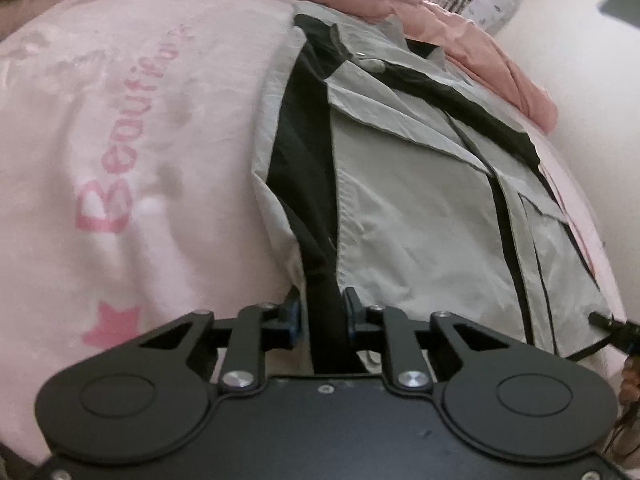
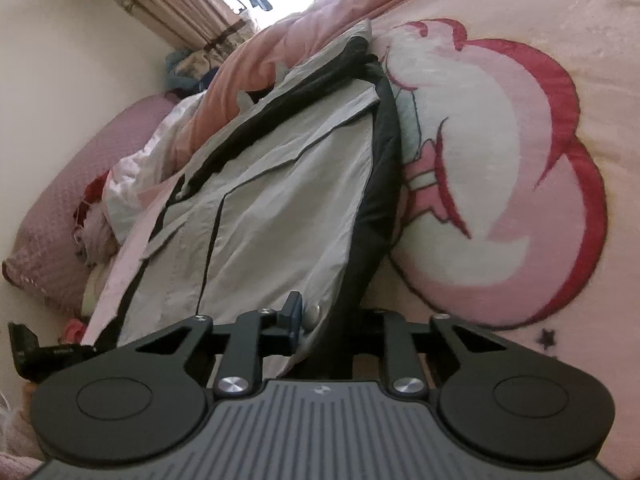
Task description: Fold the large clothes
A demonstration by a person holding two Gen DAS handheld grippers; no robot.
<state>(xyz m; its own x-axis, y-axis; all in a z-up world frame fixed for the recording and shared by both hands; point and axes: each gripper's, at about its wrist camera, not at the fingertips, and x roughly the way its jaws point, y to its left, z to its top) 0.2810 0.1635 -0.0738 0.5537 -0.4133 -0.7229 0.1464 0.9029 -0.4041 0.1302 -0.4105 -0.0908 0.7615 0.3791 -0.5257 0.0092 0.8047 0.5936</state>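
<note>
Left wrist view shows the left gripper [image 1: 323, 312] with its fingers closed on a black band at the near hem of a grey jacket [image 1: 420, 208]. Across the hem, the right gripper [image 2: 320, 316] pinches the jacket's [image 2: 280, 200] other near corner, one finger hidden under cloth. The jacket lies lengthwise on the pink bed cover [image 1: 140, 140], sides apparently already turned in; judging from that, the end-to-end folds remain.

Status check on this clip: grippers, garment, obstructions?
Left gripper shut on jacket hem, black strip. Right gripper shut on opposite hem corner. Jacket flat on pink blanket. Nothing in the way.
</note>
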